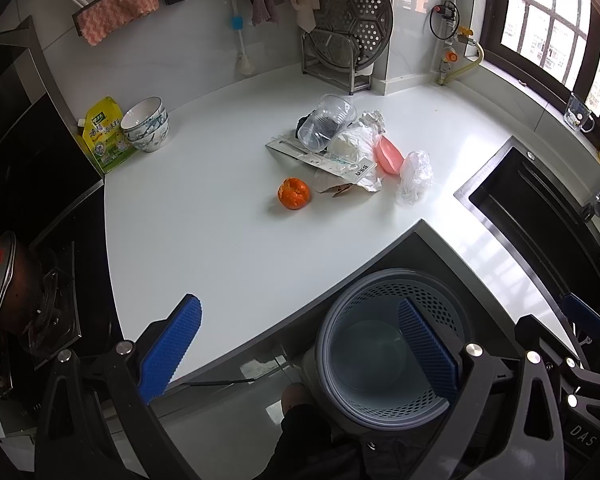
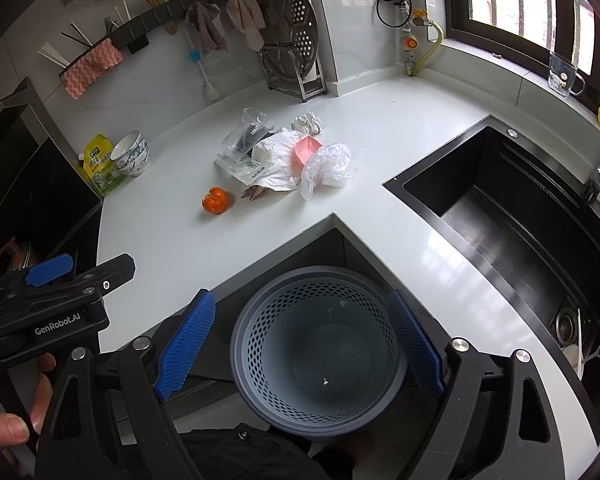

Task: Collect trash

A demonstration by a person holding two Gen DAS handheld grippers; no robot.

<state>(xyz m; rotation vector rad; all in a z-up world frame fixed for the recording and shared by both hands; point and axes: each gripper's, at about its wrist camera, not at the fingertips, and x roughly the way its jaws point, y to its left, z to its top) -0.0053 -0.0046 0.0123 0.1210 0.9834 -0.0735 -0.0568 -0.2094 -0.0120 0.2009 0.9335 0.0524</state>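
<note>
A pile of trash lies mid-counter: a clear plastic cup (image 1: 329, 125) (image 2: 247, 133), white crumpled paper (image 1: 352, 146) (image 2: 281, 156), a flat packet (image 1: 320, 157), a pink piece (image 1: 388, 155) (image 2: 306, 149), a clear plastic bag (image 1: 415, 176) (image 2: 326, 168), a crumpled wad (image 2: 308, 123) and an orange peel (image 1: 294, 193) (image 2: 217, 200). A grey perforated bin (image 1: 384, 344) (image 2: 318, 348) stands on the floor in the counter's corner notch, below both grippers. My left gripper (image 1: 296, 344) and right gripper (image 2: 300, 344) are open, holding nothing, well short of the trash.
Stacked bowls (image 1: 147, 124) and a yellow pouch (image 1: 104, 134) sit at the counter's left by the stove. A black sink (image 2: 512, 216) lies to the right. A steamer rack (image 1: 346, 32) stands at the back wall. A glass mug (image 2: 562, 74) rests on the sill.
</note>
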